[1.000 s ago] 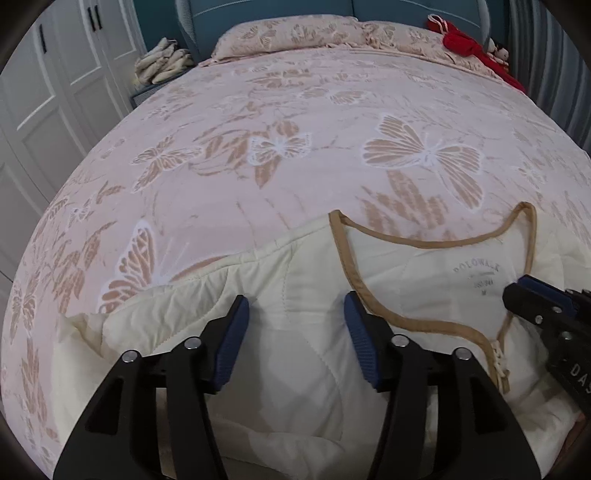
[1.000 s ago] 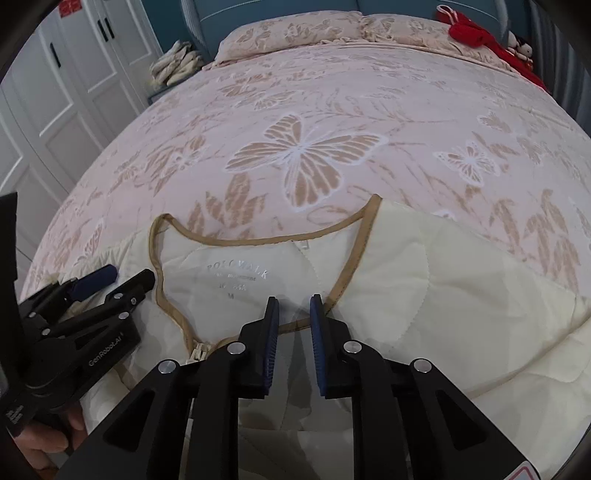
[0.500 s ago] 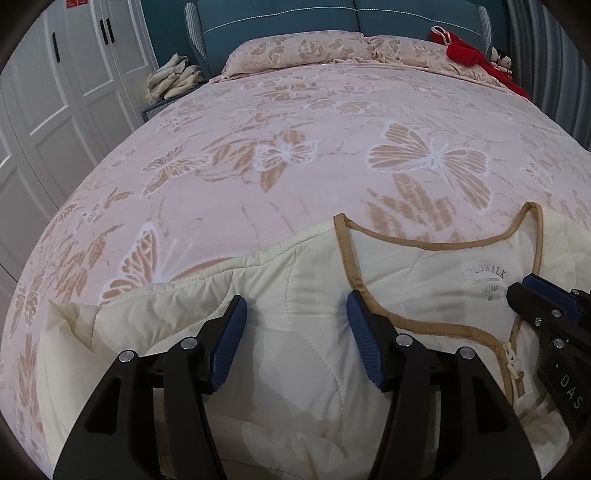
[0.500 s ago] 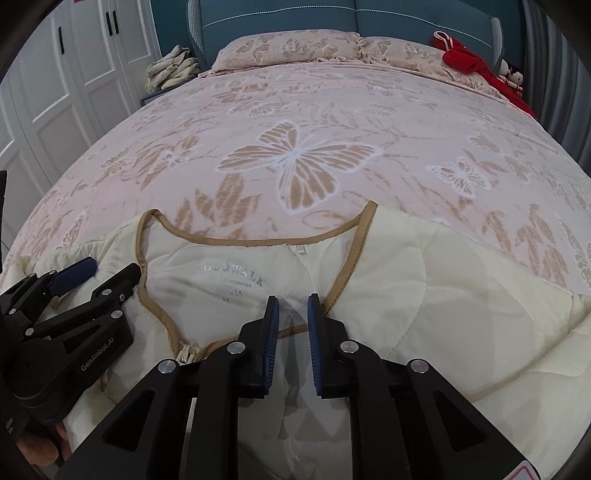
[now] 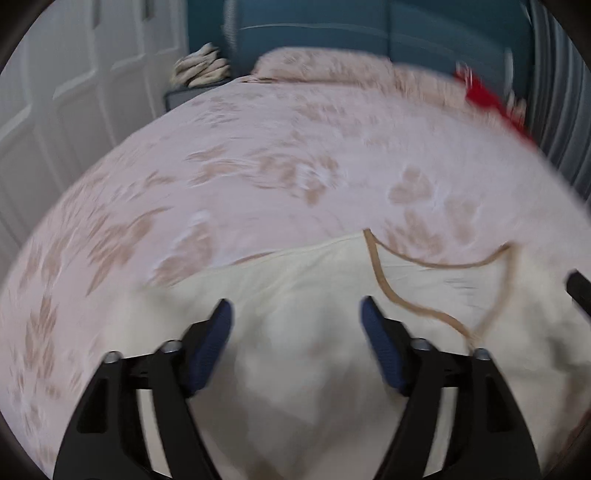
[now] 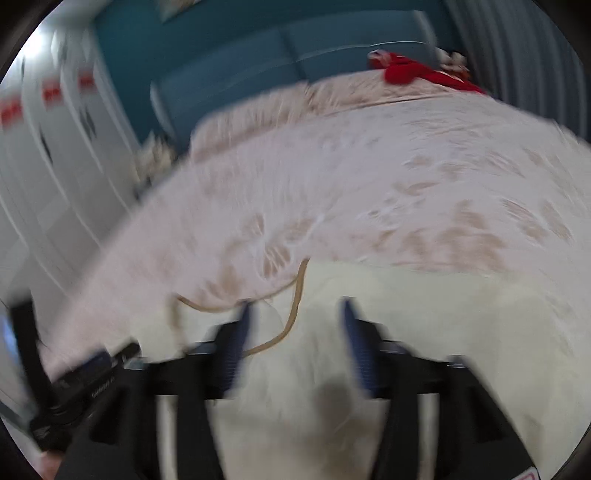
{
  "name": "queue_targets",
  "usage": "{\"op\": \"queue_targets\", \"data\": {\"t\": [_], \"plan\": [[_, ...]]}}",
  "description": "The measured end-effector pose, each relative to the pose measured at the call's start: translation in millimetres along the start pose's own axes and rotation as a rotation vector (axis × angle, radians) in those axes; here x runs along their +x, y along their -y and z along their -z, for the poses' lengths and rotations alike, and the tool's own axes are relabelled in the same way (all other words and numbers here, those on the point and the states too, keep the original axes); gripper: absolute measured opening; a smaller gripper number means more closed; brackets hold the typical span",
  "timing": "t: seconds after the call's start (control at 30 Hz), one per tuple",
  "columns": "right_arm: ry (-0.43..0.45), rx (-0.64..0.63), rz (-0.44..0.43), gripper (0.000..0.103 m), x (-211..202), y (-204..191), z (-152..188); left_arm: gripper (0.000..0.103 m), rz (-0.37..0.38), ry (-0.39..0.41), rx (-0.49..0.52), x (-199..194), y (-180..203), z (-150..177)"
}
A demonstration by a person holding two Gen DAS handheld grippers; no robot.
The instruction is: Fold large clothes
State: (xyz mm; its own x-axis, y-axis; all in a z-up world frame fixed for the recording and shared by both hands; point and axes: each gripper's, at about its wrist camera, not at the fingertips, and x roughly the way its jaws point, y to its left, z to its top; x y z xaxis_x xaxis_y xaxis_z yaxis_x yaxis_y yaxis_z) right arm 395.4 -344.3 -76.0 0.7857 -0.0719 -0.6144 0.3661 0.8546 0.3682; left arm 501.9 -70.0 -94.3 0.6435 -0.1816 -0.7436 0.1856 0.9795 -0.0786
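Left gripper (image 5: 295,321) released, blue pads (image 5: 380,343) spread wide, nothing between them; it hangs over the cream jacket (image 5: 295,369), on the stretch left of the collar (image 5: 384,280). Right gripper (image 6: 293,325) likewise released, jaws apart, holding nothing; it sits over the jacket (image 6: 424,332) with the tan-trimmed collar (image 6: 293,314) running between its fingers. Whether either gripper touches the fabric cannot be told. Both frames heavily motion-blurred, right wrist view worst. Jacket lies on the bed (image 5: 277,184) at its near edge, collar opening facing the far end, tan piping looping round the neckline; a dark smear inside the collar may be a label, unreadable. In the left wrist view the tip of the right gripper shows at the right edge; in the right wrist view the left gripper (image 6: 85,380) shows at lower left, beside the jacket's left part. Bedspread pink with tan butterfly print. Pillows (image 5: 325,66) along the far edge against a teal headboard (image 5: 369,33). Red item (image 5: 491,103) at the far right corner of the bed. White wardrobe (image 5: 81,85) left of the bed; pale folded stack (image 5: 201,70) on a stand by the far left corner
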Motion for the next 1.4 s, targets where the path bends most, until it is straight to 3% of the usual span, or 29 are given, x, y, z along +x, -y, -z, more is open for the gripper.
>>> {"op": "queue_targets", "data": {"t": [0.07,0.13,0.3,0.37,0.47,0.53,0.77,0.8,0.9,0.93,0.97,1.0,1.03,1.07,1.1,1.17,1.4], "plan": [[0.005,0.025,-0.013,0.066,-53,25,11,0.090,0.064,-0.023,-0.070,-39,-33,18],[-0.012,0.041,0.010,0.072,-101,53,32,0.090,0.101,-0.077,-0.119,-75,-66,46],[-0.177,0.076,0.164,0.074,-225,139,136,0.091,0.082,-0.232,-0.241,-156,-147,155],[-0.240,0.121,0.191,0.075,-259,165,176,0.091,0.082,-0.274,-0.287,-176,-164,190],[-0.279,0.210,0.188,0.075,-292,189,217,0.091,0.118,-0.339,-0.349,-199,-175,241],[-0.294,0.261,0.170,0.075,-302,197,235,0.091,0.129,-0.319,-0.350,-213,-173,256],[-0.301,0.323,0.077,0.075,-301,187,262,0.090,0.216,-0.330,-0.389,-225,-151,276],[-0.299,0.331,0.066,0.075,-300,184,263,0.086,0.217,-0.327,-0.393,-226,-151,277],[-0.288,0.369,0.031,0.076,-296,179,264,0.064,0.260,-0.351,-0.424,-229,-146,277],[-0.282,0.379,0.025,0.073,-295,175,264,0.050,0.262,-0.355,-0.422,-231,-143,277],[-0.276,0.388,0.008,0.061,-295,174,263,0.034,0.267,-0.360,-0.410,-233,-140,276],[-0.278,0.391,-0.005,0.042,-295,172,262,0.028,0.258,-0.361,-0.402,-236,-139,276],[-0.287,0.390,-0.008,0.034,-294,169,261,0.020,0.242,-0.354,-0.389,-240,-138,274],[-0.295,0.375,0.000,0.019,-295,166,259,0.014,0.246,-0.345,-0.385,-246,-139,273],[-0.295,0.354,0.008,0.007,-298,163,257,0.013,0.255,-0.336,-0.382,-251,-140,271],[-0.290,0.306,0.014,0.006,-305,161,252,0.008,0.255,-0.313,-0.358,-263,-138,267],[-0.303,0.132,0.008,0.004,-347,152,232,0.007,0.281,-0.266,-0.250,-318,-130,261]]}}
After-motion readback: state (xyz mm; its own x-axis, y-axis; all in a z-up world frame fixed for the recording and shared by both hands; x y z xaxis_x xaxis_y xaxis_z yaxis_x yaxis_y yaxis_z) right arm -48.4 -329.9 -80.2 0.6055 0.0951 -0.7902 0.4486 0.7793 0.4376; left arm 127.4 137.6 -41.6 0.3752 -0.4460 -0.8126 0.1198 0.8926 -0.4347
